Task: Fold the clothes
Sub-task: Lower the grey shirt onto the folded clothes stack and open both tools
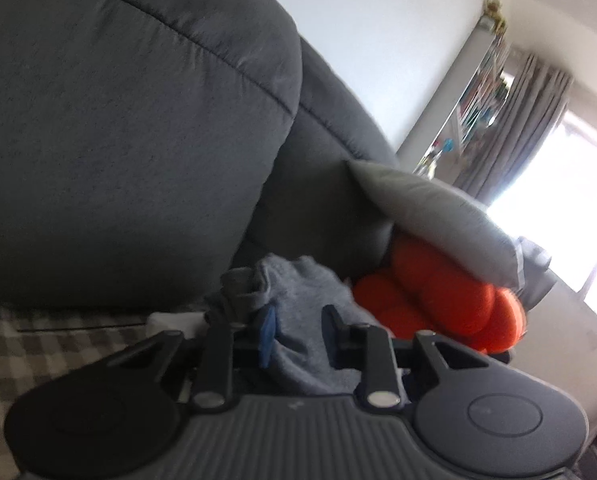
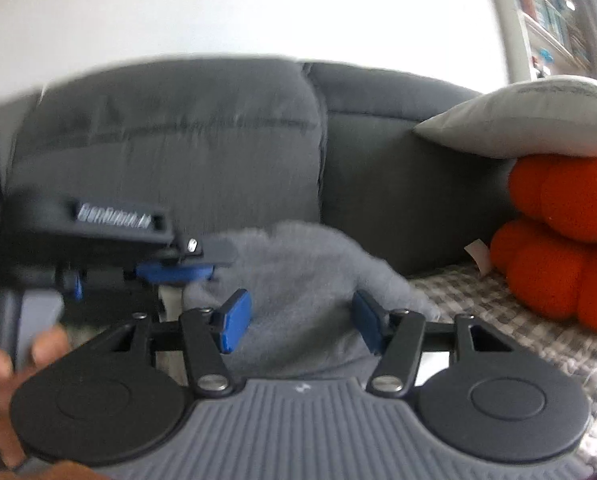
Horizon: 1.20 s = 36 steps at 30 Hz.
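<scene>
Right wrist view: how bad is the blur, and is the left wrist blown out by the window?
Right wrist view: motion blur smears the left gripper and the grey garment; the right gripper itself is fairly sharp, fisheye bends the sofa back. Left wrist view: the window is overexposed to white, the sofa reads dark, the frame is tilted and soft.

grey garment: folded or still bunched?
Bunched. The grey garment sits in a rumpled heap on the sofa, between the open right tool.
</scene>
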{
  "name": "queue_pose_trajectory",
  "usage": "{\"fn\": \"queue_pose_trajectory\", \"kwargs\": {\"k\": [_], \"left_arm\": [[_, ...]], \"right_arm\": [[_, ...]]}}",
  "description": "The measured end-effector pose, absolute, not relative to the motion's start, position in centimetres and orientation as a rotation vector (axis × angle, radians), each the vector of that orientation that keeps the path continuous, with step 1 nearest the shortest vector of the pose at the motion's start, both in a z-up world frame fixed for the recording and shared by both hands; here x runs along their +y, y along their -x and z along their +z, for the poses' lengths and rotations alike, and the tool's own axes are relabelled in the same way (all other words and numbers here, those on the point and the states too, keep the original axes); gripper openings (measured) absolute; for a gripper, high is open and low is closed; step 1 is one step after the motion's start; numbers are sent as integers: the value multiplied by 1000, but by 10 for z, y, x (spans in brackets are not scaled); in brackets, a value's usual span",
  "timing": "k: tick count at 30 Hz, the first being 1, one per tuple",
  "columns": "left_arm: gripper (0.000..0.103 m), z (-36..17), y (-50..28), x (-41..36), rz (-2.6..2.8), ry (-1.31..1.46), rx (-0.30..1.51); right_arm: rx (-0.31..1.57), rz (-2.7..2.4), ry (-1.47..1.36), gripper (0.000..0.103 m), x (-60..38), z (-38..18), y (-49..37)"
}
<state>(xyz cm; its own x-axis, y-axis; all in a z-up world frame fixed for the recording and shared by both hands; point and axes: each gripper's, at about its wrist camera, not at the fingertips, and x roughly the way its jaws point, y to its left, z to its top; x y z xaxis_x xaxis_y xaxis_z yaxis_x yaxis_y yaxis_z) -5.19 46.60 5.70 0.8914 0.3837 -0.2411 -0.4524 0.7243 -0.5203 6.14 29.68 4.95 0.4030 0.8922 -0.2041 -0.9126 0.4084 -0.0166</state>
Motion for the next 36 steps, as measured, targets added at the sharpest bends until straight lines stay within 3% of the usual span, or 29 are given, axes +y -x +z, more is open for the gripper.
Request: {"fn": "queue_pose_trajectory", "kwargs": {"k": [2, 7, 13, 18, 22, 24, 32, 36], "left_arm": [[24, 57, 51, 464, 478, 589, 137], [7, 51, 45, 462, 516, 574, 172], [8, 57, 45, 466, 502, 562, 147], [26, 70, 56, 456, 455, 491, 45], [25, 61, 42, 459, 474, 464, 128], [19, 60, 39, 459, 490, 444, 145], [19, 55, 28, 458, 551, 365, 212], [19, 53, 24, 457, 576, 333, 237]], "right_arm": [[180, 1146, 180, 61, 302, 45, -59], [220, 1164, 187, 60, 302, 38, -67], [216, 1163, 186, 61, 301, 35, -64], [205, 1176, 167, 61, 294, 34, -63], [199, 1174, 163, 61, 294, 33, -62], [198, 1178, 157, 61, 293, 34, -63], [233, 1182, -28, 61, 270, 49, -78], [277, 1177, 34, 61, 280, 35, -79]]}}
